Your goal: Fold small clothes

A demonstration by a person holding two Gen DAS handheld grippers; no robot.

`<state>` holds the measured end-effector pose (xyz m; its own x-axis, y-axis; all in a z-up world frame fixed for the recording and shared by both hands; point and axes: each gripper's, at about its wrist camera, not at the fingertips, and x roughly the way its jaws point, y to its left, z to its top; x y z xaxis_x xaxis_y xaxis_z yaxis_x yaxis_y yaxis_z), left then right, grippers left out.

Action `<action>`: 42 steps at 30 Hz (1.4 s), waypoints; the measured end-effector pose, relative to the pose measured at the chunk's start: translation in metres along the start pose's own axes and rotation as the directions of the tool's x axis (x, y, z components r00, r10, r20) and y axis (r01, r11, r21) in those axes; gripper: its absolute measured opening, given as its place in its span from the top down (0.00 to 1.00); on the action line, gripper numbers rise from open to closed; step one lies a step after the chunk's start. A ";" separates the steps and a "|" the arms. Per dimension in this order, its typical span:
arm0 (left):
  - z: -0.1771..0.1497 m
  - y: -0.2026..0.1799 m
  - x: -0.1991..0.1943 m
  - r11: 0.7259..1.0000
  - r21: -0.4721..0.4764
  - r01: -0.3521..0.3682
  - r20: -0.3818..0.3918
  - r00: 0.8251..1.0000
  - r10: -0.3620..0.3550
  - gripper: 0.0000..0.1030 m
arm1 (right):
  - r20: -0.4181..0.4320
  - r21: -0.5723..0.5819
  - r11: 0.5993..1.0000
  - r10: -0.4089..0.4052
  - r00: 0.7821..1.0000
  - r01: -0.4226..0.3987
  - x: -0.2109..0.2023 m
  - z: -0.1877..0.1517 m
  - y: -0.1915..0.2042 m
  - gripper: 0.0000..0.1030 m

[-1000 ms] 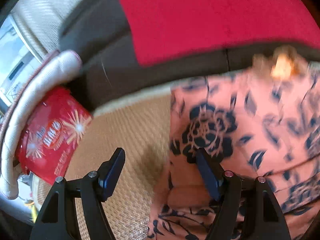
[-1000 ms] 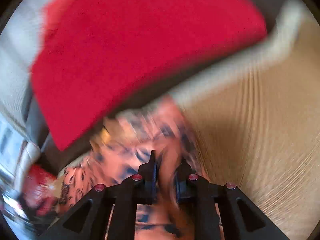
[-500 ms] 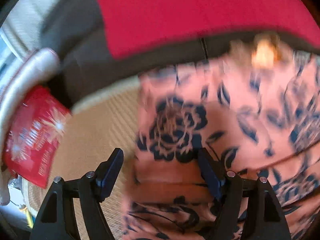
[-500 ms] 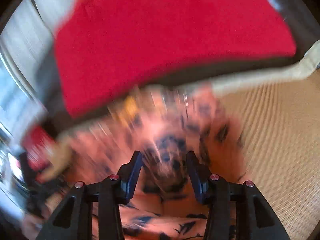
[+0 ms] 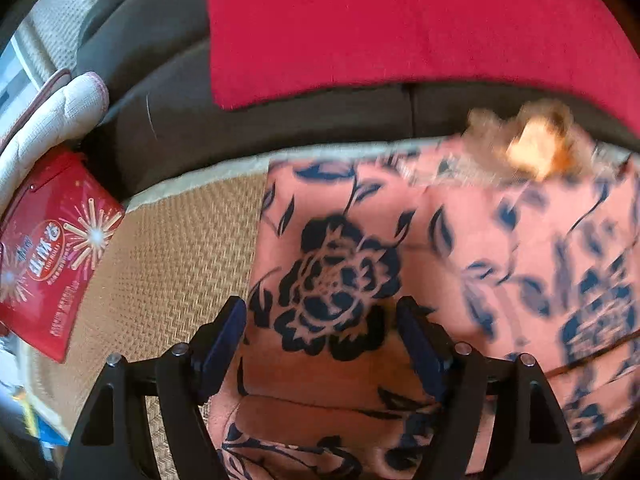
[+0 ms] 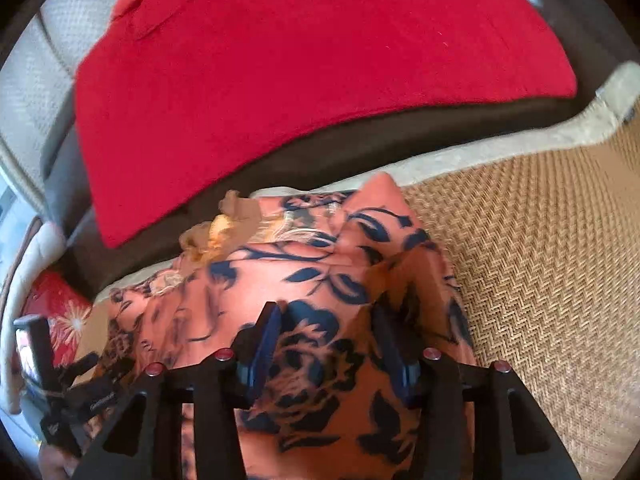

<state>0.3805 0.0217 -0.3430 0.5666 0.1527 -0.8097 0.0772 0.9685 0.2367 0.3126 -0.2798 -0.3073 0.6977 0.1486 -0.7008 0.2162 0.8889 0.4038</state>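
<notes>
The right gripper (image 6: 328, 344) had just been opening, and its jaws stood half apart over the garment (image 6: 304, 280), a fold of the salmon, navy-flowered cloth bunched up between them but no pad visibly pressing on it. The left gripper (image 5: 320, 332) stood wide, its jaws astride the big printed rose near the garment's left edge and, as far as the left wrist view showed, clear of the cloth. The garment lay on the woven mat (image 6: 540, 260), just short of the mat's pale border and the dark sofa front with its red cushion (image 6: 304, 64) behind; its long axis ran crosswise to both tools, from the left gripper's side across to the right one's. Both grippers pointed steeply down and away from the person, toward the sofa, each over its own end of the cloth. By my reading neither was nearer overall; the left had the flat, clean edge under it, the right a raised heap. A red packet (image 5: 48, 276) lay off the mat's left side, well apart from the cloth.
</notes>
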 end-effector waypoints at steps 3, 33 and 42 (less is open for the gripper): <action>-0.006 -0.002 -0.002 0.999 0.022 -0.034 -0.011 0.999 0.035 0.24 | 0.044 -0.031 0.998 0.052 0.998 -0.050 -0.014 -0.003 0.009 0.44; -0.239 0.109 -0.106 0.950 -0.074 0.303 -0.039 0.951 -0.307 0.19 | -0.304 0.145 0.988 -0.005 0.953 0.051 -0.180 -0.180 -0.125 0.30; -0.261 0.120 -0.089 0.916 -0.179 0.358 -0.125 0.916 -0.382 0.67 | -0.337 0.094 0.986 -0.098 0.937 0.137 -0.157 -0.201 -0.107 0.36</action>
<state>0.1250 0.1756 -0.3827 0.3867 -0.2058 -0.8990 0.1269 0.9774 -0.1692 0.0433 -0.3109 -0.3585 0.4025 0.1982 -0.8937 0.3731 0.8560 0.3578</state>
